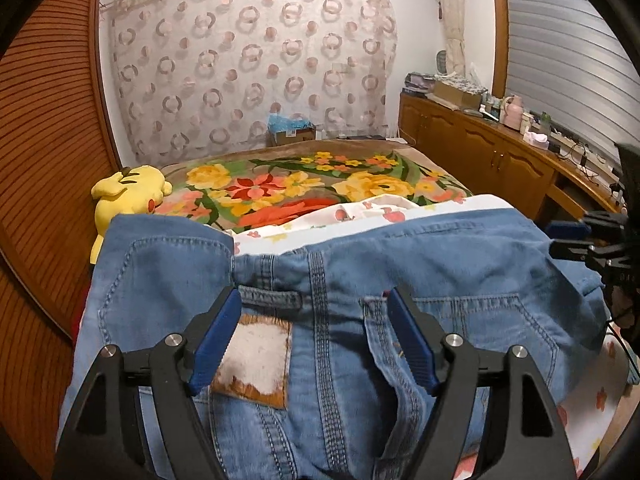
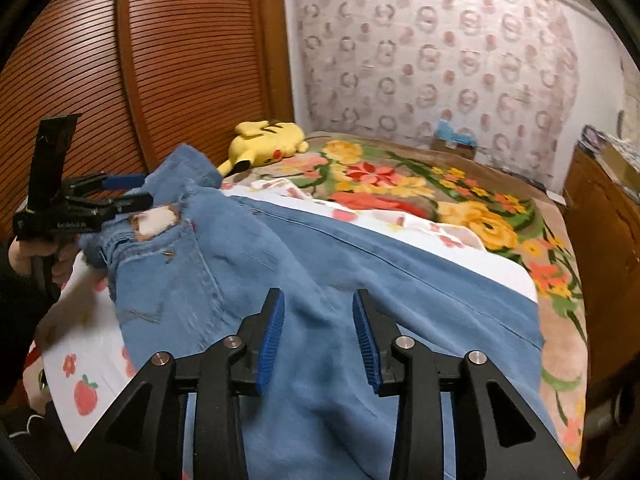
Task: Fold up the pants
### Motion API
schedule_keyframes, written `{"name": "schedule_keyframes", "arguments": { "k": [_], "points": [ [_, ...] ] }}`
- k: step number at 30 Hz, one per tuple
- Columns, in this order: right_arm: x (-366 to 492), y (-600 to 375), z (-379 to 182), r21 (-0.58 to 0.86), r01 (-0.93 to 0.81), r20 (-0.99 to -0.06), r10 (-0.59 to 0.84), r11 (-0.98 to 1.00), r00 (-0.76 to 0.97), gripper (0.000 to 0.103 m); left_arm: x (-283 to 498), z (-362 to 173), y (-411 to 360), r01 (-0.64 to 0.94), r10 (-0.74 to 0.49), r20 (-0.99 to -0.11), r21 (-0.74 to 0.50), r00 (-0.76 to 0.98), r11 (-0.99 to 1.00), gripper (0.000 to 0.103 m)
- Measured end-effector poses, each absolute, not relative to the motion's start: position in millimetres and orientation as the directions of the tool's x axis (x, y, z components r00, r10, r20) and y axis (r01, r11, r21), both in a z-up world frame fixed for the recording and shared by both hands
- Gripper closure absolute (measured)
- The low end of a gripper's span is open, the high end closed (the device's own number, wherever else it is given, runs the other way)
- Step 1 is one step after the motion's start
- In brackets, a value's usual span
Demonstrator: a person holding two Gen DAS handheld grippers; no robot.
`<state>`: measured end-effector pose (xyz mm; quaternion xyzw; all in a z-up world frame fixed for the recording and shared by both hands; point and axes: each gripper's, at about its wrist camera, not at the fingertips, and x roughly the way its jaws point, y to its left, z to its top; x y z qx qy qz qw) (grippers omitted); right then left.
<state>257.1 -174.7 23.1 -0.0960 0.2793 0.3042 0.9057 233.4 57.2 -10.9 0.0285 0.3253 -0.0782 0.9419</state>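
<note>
A pair of light blue jeans lies on the bed, back side up, with a worn leather waistband patch and back pockets showing. My left gripper is open, its blue pads spread over the waistband near the patch and a belt loop. In the right wrist view the jeans stretch from the waist at left to the legs at right. My right gripper is open above the seat and thigh area. The left gripper also shows there at the waistband. The right gripper shows at the right edge of the left view.
The jeans rest on a white fruit-print sheet over a floral blanket. A yellow plush toy lies by the wooden slatted wardrobe. A cluttered wooden cabinet runs along the right side.
</note>
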Motion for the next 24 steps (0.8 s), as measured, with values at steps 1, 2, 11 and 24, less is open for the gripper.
{"name": "schedule_keyframes", "arguments": {
  "k": [1, 2, 11, 24],
  "points": [
    [261.1, -172.8, 23.4, -0.005, -0.61, -0.567, 0.5, 0.792, 0.655, 0.061, 232.3, -11.7, 57.7, 0.165, -0.128, -0.619, 0.004, 0.775, 0.986, 0.027],
    [265.0, -170.0, 23.6, -0.006, -0.618, -0.57, 0.505, 0.786, 0.648, 0.06, 231.3, -12.5, 58.6, 0.165, -0.127, -0.621, 0.004, 0.773, 0.986, 0.027],
    [304.9, -149.6, 9.1, -0.019, -0.65, -0.639, 0.491, 0.759, 0.592, 0.06, 221.5, -19.0, 69.1, 0.164, -0.135, -0.626, -0.012, 0.768, 0.986, 0.027],
    [334.2, -130.8, 10.8, -0.011, -0.693, -0.696, 0.492, 0.721, 0.523, 0.089, 217.5, -29.8, 78.7, 0.152, -0.143, -0.64, -0.042, 0.755, 0.988, 0.027]
  ]
}}
